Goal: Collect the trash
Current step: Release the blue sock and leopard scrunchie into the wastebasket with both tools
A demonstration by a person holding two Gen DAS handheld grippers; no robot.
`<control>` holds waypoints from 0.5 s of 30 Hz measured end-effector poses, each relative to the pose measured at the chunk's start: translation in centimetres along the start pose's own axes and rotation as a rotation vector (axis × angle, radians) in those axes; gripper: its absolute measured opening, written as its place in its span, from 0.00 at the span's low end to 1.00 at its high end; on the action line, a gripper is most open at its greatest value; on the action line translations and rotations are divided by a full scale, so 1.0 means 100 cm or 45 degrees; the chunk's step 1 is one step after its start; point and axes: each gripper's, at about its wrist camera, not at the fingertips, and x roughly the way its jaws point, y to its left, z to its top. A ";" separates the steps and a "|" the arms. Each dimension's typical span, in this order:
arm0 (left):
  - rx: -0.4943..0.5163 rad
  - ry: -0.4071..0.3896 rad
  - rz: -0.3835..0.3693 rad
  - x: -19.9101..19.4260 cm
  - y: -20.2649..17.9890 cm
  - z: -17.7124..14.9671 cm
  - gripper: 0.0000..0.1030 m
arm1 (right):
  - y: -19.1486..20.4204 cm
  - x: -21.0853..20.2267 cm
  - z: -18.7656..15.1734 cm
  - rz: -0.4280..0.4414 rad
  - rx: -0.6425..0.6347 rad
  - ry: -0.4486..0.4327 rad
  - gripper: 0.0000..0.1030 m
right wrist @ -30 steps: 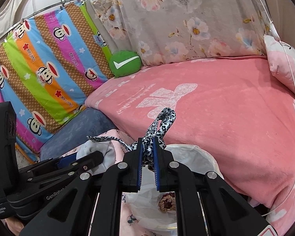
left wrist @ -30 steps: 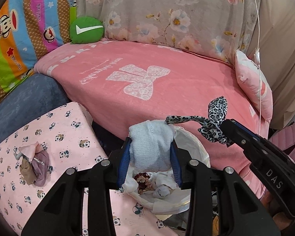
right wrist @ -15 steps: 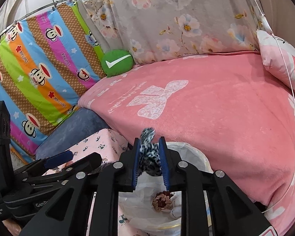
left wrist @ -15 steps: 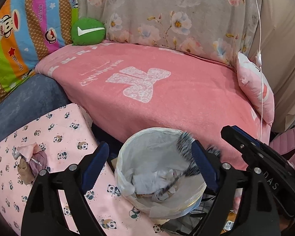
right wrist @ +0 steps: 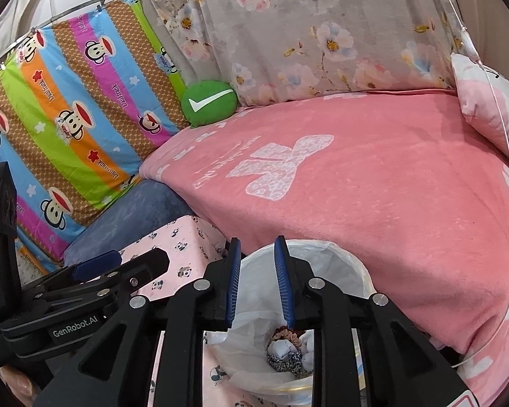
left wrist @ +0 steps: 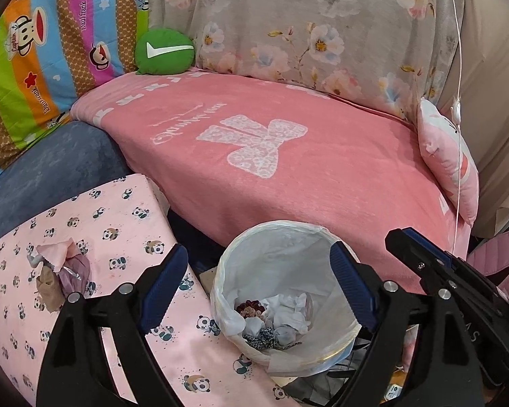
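Lining a small round bin (left wrist: 336, 349), a white plastic bag (left wrist: 288, 257) holds the collected trash (left wrist: 275, 318) at its bottom: crumpled white and grey pieces, a brownish ruffled scrunchie and a strip of leopard-print fabric, all lying loose in the liner. The bin stands on the floor between a pink panda-print cover (left wrist: 95, 217) on its left and the front edge of a pink blanket (left wrist: 322, 169) that drapes over the bed behind it. The left gripper (left wrist: 258, 281) hangs just above the bin with its blue-padded jaws spread wide, one on each side of the rim, and nothing between them. The right gripper (right wrist: 258, 285) hovers over the same opening from the other side; its jaws stand a narrow gap apart, and that gap is empty, the trash showing well below them. In the left wrist view the right gripper's black body juts in from the right edge. On the panda-print cover, well apart from the bin, a small heap of pink, mauve and tan cloth scraps (left wrist: 56, 271) lies untouched. Farther back, a green cushion with a white tick (left wrist: 164, 52) sits against a monkey-print striped sheet (left wrist: 51, 54) and a grey floral cloth (left wrist: 305, 27), and a pink pillow (left wrist: 448, 159) leans at the blanket's right end.
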 end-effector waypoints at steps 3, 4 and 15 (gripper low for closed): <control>-0.009 -0.004 0.004 -0.002 0.005 -0.001 0.79 | 0.004 0.001 -0.001 0.005 -0.008 0.006 0.23; -0.013 -0.005 0.007 -0.002 0.007 -0.002 0.79 | 0.005 0.002 -0.002 0.006 -0.011 0.008 0.23; -0.085 -0.012 0.040 -0.008 0.036 -0.008 0.79 | 0.032 0.011 -0.008 0.037 -0.066 0.040 0.23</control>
